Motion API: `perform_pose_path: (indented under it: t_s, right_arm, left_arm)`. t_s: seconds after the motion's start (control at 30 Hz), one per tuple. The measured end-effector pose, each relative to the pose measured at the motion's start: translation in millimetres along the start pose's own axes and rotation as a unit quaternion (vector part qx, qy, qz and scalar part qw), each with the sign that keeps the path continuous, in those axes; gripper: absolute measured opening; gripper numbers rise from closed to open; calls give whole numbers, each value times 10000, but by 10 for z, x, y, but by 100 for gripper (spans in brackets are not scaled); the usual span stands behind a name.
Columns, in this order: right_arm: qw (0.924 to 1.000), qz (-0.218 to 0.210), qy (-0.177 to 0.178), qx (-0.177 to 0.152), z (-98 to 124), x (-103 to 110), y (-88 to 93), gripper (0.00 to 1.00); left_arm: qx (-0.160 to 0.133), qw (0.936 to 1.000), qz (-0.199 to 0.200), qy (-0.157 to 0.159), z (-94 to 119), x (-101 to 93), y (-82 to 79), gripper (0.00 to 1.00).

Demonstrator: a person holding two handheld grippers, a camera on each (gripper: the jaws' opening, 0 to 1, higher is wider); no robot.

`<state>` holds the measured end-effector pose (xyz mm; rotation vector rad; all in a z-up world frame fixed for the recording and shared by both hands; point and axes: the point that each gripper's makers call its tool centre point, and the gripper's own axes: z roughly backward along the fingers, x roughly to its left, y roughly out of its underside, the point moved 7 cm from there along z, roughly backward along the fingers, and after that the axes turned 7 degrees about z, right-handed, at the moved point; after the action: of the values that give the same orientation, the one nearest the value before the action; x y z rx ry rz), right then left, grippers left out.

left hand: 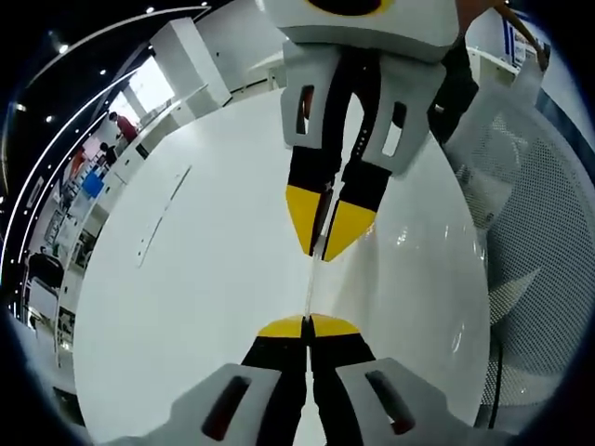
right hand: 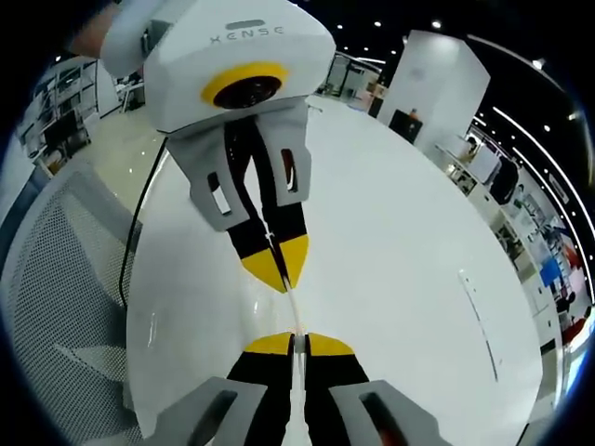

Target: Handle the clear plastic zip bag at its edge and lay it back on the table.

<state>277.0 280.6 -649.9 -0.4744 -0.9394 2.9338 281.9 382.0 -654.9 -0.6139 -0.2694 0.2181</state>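
The clear plastic zip bag point(left hand: 311, 279) is hard to make out: seen edge-on, it reads only as a thin pale strip stretched between the two grippers above the white table point(left hand: 186, 279); its body and zip line cannot be told. In the left gripper view the left gripper point(left hand: 308, 325) rises from 6 o'clock with its yellow-tipped jaws pressed together on the near end of that strip, while the right gripper point(left hand: 327, 243) comes down from 12 o'clock, jaws pinched on the far end. In the right gripper view the right gripper point(right hand: 298, 342) sits at 6 o'clock, clamped on the strip point(right hand: 294, 311), and the left gripper point(right hand: 281, 268) hangs from 11 o'clock, likewise closed on it. Its housing carries raised lettering that reads "XENSE" point(right hand: 244, 36). A mesh chair point(right hand: 56, 279) at 9 o'clock is cut off by the edge.
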Motion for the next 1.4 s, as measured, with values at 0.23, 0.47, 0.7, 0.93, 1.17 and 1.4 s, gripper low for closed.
perform_pose_path:
  t_s: [0.23, 0.47, 0.7, 0.93, 1.17, 1.4]
  right_arm:
    - [10000, -28, -1, 15, 11, 11, 27, 0]
    - [10000, -34, 12, 41, 38, 12, 26, 0]
    - [9999, -67, 31, 94, 62, 23, 64, 0]
    - [9999, -79, 50, 107, 32, -9, 110, 0]
    - [9998, -158, 84, 110, 106, 3, 126, 0]
    - [9996, -202, 133, 148, 125, -14, 215, 0]
  left_arm:
    - [32, 10000, 17, -32, 6, -6, -5, 0]
    - [69, 9999, 63, -40, 12, -6, 14, 0]
    - [121, 9997, 149, -115, 27, 8, 75, 0]
    - [128, 9997, 182, -128, 29, 16, 83, 0]
    - [158, 9995, 231, -154, 33, 40, 101, 0]
    - [152, 9995, 212, -160, 15, 58, 85, 0]
